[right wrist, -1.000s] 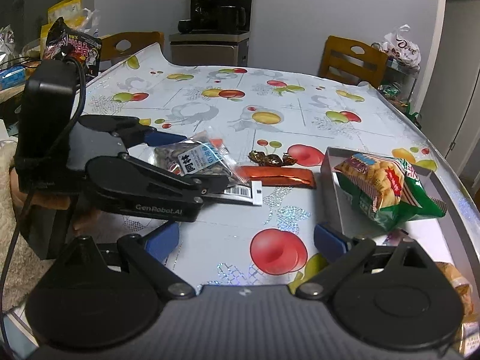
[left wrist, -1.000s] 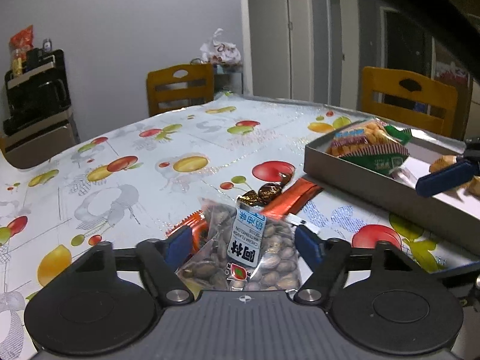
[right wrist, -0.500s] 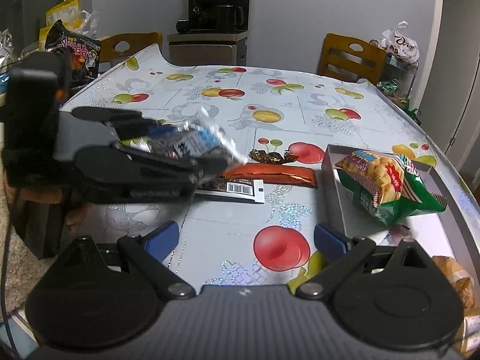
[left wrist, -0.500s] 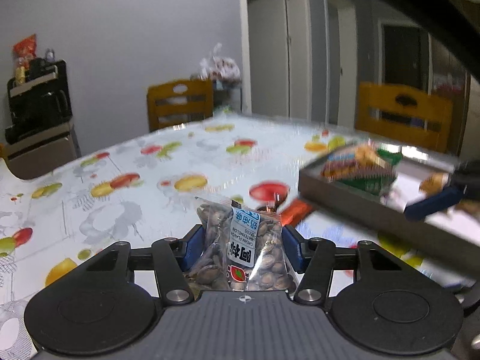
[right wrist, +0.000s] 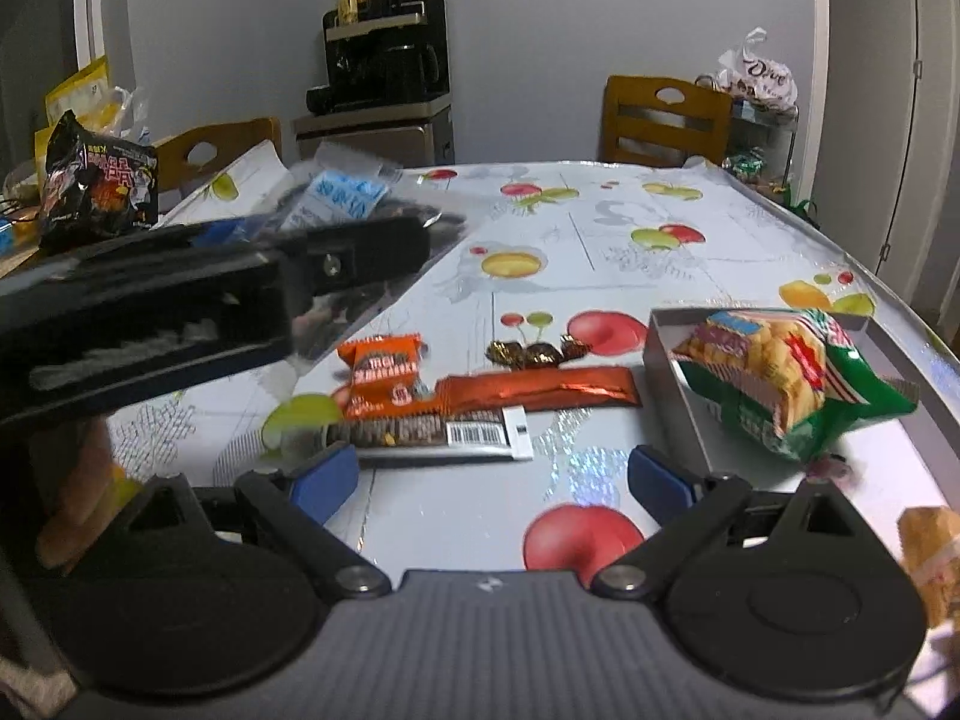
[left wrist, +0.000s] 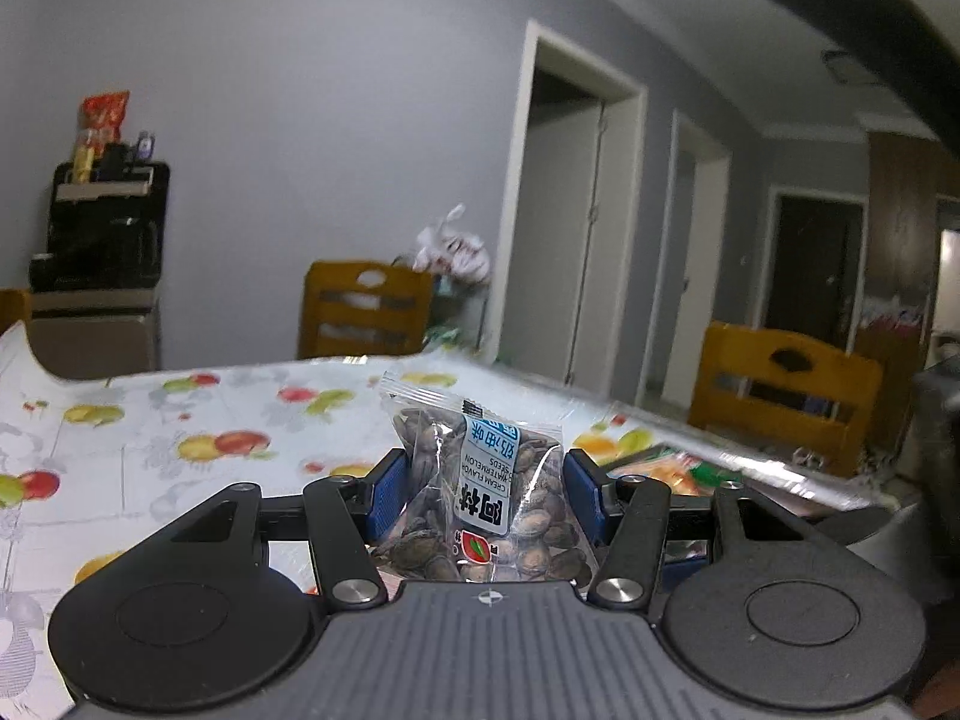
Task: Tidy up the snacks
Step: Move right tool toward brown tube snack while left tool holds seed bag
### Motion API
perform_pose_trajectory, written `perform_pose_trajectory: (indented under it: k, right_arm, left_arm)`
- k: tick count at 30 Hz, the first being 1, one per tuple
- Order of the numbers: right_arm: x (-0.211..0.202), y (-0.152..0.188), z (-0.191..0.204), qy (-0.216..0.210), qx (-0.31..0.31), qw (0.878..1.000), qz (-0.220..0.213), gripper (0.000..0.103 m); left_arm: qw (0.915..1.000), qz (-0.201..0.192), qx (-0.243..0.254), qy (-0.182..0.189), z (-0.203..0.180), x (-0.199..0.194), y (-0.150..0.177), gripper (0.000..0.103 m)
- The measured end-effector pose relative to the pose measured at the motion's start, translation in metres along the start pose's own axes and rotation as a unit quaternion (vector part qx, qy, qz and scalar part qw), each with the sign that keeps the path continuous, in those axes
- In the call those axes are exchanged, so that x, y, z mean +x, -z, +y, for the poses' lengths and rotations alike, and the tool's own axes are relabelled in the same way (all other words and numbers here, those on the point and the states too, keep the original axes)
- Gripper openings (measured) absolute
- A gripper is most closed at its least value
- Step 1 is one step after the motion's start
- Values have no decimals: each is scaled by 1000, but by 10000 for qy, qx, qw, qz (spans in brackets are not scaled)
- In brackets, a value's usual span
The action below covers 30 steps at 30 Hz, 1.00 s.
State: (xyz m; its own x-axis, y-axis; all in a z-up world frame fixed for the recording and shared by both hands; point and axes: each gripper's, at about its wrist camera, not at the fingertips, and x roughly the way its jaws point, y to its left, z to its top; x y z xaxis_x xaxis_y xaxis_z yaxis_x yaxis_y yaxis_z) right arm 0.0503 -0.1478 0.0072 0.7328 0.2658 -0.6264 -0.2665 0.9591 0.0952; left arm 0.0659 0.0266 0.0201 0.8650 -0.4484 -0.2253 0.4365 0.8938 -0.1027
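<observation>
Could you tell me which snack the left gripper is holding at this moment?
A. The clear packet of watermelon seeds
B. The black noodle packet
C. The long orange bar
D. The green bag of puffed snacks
A: in the left wrist view the clear packet of watermelon seeds sits pinched between the blue pads of the left gripper, lifted above the table.

Table (right wrist: 600, 252) — snack packets (right wrist: 480, 402), tray (right wrist: 672, 360)
</observation>
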Motion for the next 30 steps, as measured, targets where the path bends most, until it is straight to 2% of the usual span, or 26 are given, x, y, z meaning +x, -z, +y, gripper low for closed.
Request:
perform_pose_trajectory:
  k: [5, 16, 21, 24, 28, 30]
  right_arm:
    - [11, -4, 11, -33, -78, 9999, -113, 98]
    - [33, -7, 17, -77, -9, 9974, -717, 98]
    - [49, -6, 22, 68, -116, 9986, -504, 98]
    - [53, -5, 23, 122, -144, 9988, -449, 98]
    - [59, -3, 20, 122, -147, 9992, -344, 98]
    - [61, -3, 19, 66, -115, 9995, -284, 98]
  left_arm:
    - [9995, -209, -228, 36, -3, -7, -1, 56]
    - [9930, -439, -987, -476, 0, -16, 1, 56]
    - [9849, -636, -1137, -1143, 17, -22, -5, 57]
    - [9772, -405, -1290, -1634, 35, -12, -4, 56]
    - [9651, 1, -1686, -2006, 65, 5, 2, 56]
    - [9588, 77, -1762, -2227, 77, 10, 6, 56]
